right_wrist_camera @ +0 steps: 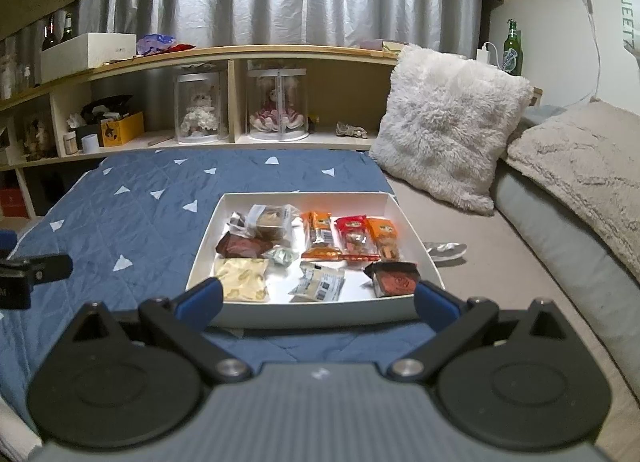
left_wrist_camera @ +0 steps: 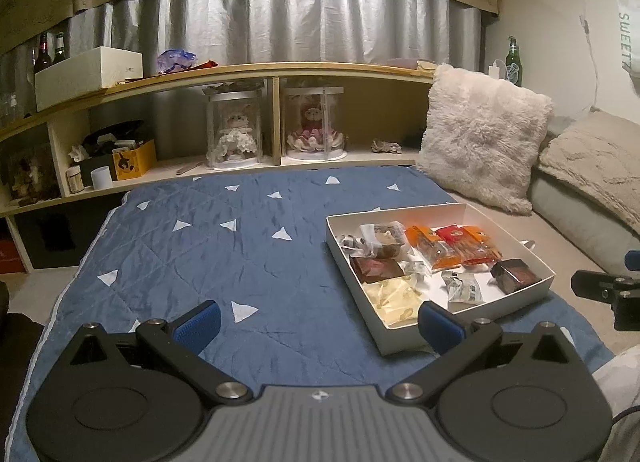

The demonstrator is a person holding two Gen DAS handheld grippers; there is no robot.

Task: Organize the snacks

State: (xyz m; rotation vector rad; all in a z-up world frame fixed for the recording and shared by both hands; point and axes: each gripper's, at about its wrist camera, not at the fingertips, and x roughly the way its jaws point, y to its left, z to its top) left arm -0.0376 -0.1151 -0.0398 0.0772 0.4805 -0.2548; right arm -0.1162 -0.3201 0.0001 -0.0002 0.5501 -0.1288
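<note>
The snacks sit together in a shallow white box (left_wrist_camera: 440,294) that rests on a blue quilt (left_wrist_camera: 208,246) patterned with white triangles. In the left wrist view the box lies to the right of the left gripper (left_wrist_camera: 320,322), whose jaws are spread wide with nothing between them, its right fingertip just overlapping the near corner of the box. Inside are orange packets (left_wrist_camera: 432,248), a red packet (left_wrist_camera: 454,236), a pale yellow packet (left_wrist_camera: 394,296) at the near corner, a dark brown packet (left_wrist_camera: 376,268) and a dark wrapped cube (left_wrist_camera: 516,276) by the right wall. A fluffy white pillow (left_wrist_camera: 484,141) leans behind the box, beside a wooden shelf (left_wrist_camera: 280,69).

In the right wrist view the box (right_wrist_camera: 404,217) lies straight ahead of the right gripper (right_wrist_camera: 318,298), whose jaws are also released and empty, framing the near wall. The yellow packet (right_wrist_camera: 242,280) is at the near left, the dark cube (right_wrist_camera: 396,280) at the near right, the orange and red packets (right_wrist_camera: 352,238) along the far right. A silvery wrapper (right_wrist_camera: 446,250) lies outside the box to its right, on a grey-brown mattress (right_wrist_camera: 500,262).
</note>
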